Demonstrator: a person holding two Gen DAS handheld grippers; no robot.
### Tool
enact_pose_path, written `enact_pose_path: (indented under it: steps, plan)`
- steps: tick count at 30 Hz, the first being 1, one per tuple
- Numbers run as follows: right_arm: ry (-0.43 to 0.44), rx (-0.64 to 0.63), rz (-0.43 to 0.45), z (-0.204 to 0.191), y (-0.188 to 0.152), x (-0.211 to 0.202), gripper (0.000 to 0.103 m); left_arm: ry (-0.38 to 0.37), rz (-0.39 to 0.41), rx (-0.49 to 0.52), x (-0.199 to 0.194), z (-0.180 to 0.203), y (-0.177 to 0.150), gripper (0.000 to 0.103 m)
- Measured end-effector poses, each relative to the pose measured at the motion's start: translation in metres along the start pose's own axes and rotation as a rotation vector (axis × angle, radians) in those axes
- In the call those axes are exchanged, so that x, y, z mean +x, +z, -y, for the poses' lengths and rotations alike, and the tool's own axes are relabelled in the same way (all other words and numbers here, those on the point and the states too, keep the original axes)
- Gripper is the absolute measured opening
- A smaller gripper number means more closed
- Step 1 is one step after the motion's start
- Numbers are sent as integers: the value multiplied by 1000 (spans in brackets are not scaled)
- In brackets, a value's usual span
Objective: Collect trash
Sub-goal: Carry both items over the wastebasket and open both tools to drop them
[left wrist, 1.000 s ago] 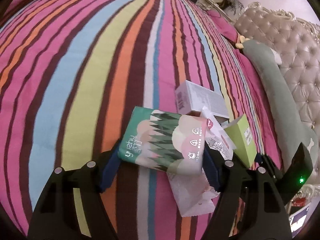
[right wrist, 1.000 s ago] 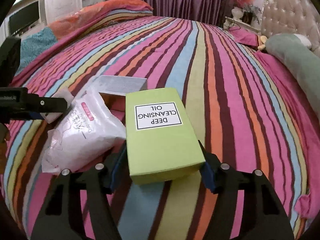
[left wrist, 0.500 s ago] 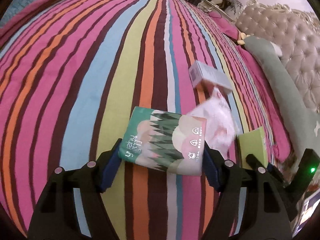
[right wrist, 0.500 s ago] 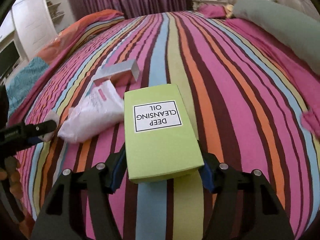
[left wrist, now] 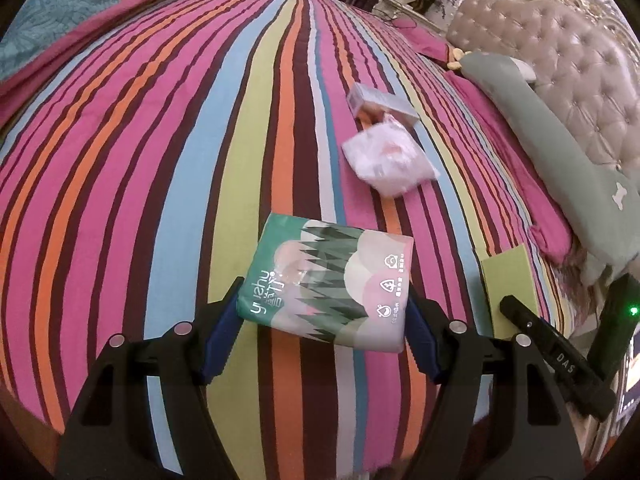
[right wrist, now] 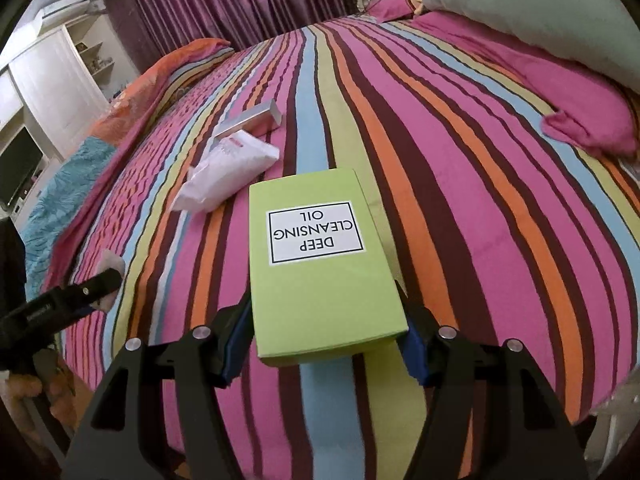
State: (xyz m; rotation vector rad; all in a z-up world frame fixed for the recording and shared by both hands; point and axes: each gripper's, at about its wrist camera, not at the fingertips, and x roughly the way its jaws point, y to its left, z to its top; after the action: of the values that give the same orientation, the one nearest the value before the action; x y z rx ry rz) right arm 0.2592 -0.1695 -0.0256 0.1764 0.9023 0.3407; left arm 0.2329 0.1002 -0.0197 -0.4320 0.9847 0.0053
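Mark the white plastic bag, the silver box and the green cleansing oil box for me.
white plastic bag (left wrist: 386, 158), left wrist view, middle of the crumpled bag.
silver box (right wrist: 250, 120), right wrist view, its long side.
green cleansing oil box (right wrist: 316, 232), right wrist view, its label.

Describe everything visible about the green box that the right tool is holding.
The green box is a flat, lime-green carton, apparently cardboard, closed and undented. A white, black-framed label on its top face reads DEEP CLEANSING OIL, upside down to the camera. It lies roughly level, long axis pointing away, its near end pinched between the blue pads of the right tool, held above the striped bedspread.
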Motion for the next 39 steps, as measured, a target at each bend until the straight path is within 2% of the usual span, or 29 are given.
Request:
enact_pose_path:
  steps: [17,24,39]
  plan:
    - [19,-48,19,-28,-67,-63,59,-31,-17,107,-55,19,-96,71]
    - [18,-48,-8,-32,-97,-75,59,-24,-39,155,-71,20,-134,71]
    - [-23,10,-232,-20,-174,-46,59,20,-263,194,-25,16,-225,71]
